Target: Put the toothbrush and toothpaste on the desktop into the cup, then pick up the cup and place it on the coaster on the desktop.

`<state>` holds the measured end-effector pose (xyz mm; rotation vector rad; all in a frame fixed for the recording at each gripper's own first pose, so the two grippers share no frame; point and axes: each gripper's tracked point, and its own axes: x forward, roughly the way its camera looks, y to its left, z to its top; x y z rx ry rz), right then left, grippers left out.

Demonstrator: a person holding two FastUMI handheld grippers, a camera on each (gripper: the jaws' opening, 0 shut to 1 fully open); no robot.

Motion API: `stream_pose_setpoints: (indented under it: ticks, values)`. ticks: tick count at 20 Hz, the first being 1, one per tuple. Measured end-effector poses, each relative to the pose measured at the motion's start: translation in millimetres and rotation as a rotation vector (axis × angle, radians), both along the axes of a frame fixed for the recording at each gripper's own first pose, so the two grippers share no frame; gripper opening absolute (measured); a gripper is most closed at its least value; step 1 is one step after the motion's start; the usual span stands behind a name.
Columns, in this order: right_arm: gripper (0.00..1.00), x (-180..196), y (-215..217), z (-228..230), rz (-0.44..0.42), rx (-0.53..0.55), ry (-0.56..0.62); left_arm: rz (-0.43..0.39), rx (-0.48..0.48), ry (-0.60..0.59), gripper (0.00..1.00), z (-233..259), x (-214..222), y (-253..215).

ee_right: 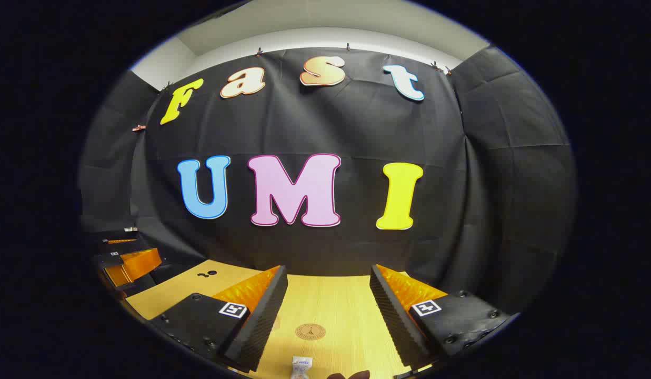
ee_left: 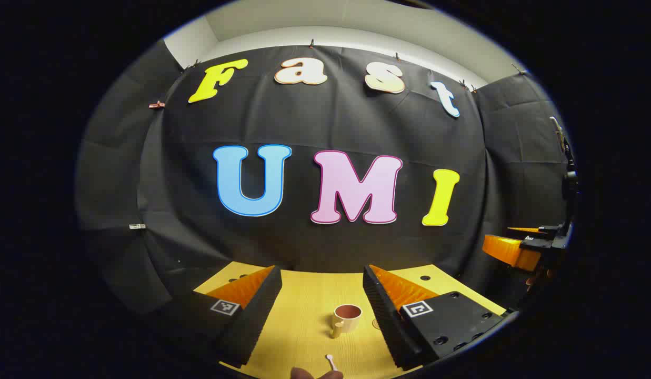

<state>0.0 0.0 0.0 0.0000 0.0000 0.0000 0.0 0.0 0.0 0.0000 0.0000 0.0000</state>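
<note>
A tan cup [ee_left: 347,317] with a handle stands upright on the wooden desktop [ee_left: 304,310], between the open fingers of my left gripper [ee_left: 321,316] and farther off. The white head of the toothbrush [ee_left: 330,361] lies at the near edge below the cup. In the right gripper view a round brown coaster [ee_right: 310,331] lies flat between the open fingers of my right gripper [ee_right: 329,321], and the end of a white toothpaste tube [ee_right: 301,366] shows just below it. Both grippers hover above the desk holding nothing. The right gripper [ee_left: 520,245] appears at the far right of the left gripper view.
The black cloth wall closes the back and sides of the desk. Small dark holes [ee_right: 206,273] mark the desktop at its far left. The left gripper [ee_right: 128,260] appears at the left edge of the right gripper view.
</note>
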Motion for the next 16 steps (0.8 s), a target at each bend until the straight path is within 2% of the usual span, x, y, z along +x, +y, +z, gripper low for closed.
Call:
stream_pose_setpoints:
  ticks: [16]
  values:
    - [0.96,1.5,2.5,-15.1,0.022,-0.003,0.038,0.006,0.009,0.027,0.96,-8.5,-0.2,-1.9]
